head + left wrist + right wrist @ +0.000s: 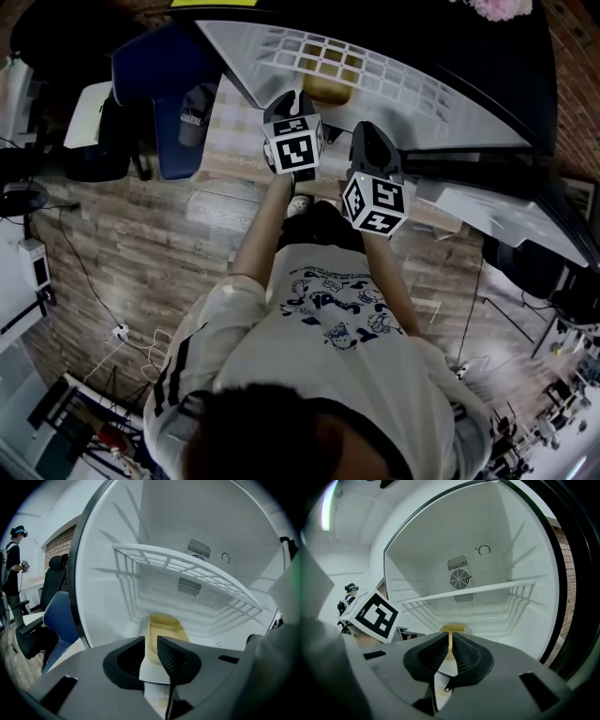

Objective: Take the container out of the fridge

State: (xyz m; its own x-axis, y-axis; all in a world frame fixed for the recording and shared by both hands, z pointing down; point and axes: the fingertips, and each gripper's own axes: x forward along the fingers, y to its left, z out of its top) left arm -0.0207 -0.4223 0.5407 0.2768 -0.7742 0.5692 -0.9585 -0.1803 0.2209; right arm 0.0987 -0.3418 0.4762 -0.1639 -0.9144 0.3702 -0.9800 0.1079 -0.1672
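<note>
A yellow container [330, 86] sits on the floor of the open fridge [469, 103], under the wire shelf. My left gripper [300, 97] reaches in at the container's left edge. In the left gripper view its jaws [151, 642] stand close together with the wall of the container [168, 629] running down between them. My right gripper [368, 133] hovers just right of it, outside the fridge mouth. In the right gripper view its jaws [450, 637] are shut with nothing in them, and the container [453, 628] lies a little beyond the tips.
A white wire shelf [187, 569] spans the fridge above the container. A fan vent [461, 579] sits in the back wall. A blue chair [164, 84] and a black office chair [33, 634] stand at the left. A person [14, 559] stands far off. Cables [122, 333] lie on the wooden floor.
</note>
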